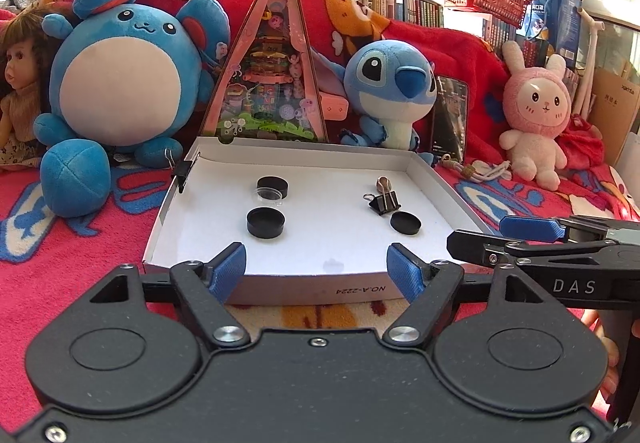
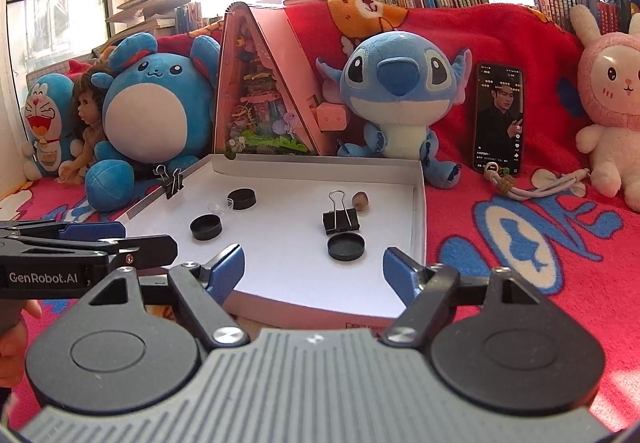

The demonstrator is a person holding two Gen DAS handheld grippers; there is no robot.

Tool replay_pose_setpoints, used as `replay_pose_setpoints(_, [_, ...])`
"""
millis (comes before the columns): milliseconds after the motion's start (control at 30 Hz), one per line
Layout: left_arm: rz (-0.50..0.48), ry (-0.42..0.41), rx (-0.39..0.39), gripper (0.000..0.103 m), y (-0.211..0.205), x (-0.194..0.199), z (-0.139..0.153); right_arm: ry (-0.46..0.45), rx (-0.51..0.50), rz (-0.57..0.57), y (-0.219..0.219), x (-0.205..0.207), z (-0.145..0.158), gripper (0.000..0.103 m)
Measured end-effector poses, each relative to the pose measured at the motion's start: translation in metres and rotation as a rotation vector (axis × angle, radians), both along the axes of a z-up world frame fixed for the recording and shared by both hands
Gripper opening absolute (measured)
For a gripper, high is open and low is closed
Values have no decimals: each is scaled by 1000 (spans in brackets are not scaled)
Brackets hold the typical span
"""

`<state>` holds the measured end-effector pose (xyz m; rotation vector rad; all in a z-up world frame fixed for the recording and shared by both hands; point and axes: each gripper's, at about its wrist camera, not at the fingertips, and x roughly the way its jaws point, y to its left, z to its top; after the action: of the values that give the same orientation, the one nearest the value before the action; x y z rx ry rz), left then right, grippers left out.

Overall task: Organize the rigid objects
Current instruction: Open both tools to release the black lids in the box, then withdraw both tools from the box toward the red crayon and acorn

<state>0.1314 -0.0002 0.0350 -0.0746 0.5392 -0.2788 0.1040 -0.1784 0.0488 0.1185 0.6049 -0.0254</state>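
Tray edges: the white box tray [image 1: 424, 167] lies on the red blanket [image 1: 80, 243] straight ahead of both tongs; its near wall sits just beyond the left tongs' [image 1: 316, 271] fingertips, and its low walls close all four sides.
Open room: bare white floor fills the tray's near half, between the tongs and the objects; a wide strip also runs down the middle, between the left pair of items and the right group.
Left group: ahead and left of the left tongs, a black round cap [image 1: 265, 222] sits nearest, with a second black cap [image 1: 273, 185] behind it touching a small clear lid [image 1: 270, 196].
Right group: ahead and right, a shallow black lid [image 1: 405, 222] lies nearest, a black binder clip [image 1: 384, 201] just behind it, and a small brown nut-like piece [image 1: 383, 183] beyond.
Rim clip: another binder clip [image 2: 173, 179] grips the tray's far-left wall.
Only the right view: a Doraemon plush [image 2: 42, 123] at far left, and the phone [image 2: 498, 119] face-on, propped beside the Stitch plush [image 2: 400, 95].
Only the left view: the label "NO.A-222A" on the tray's near wall.
Left tongs: released, blue pads spread wide, nothing between them, touching nothing.
Right tongs [image 2: 314, 269]: released, equally wide, holding nothing, over the tray's near edge in front of the shallow lid.
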Motion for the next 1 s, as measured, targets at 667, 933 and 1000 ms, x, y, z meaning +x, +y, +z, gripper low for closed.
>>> replay_pose_setpoints(667, [15,-32,-7,77,-2,-63,-3,19,-24,49,15,-59,-9,86])
replay_pose_setpoints(933, [35,-28,-17,77,4,-86,-6,-5,-45,42,24,-79,-12,87])
replay_pose_setpoints(1000, [38,-21,-19,77,5,-90,-8,-25,-73,41,28,-85,-13,90])
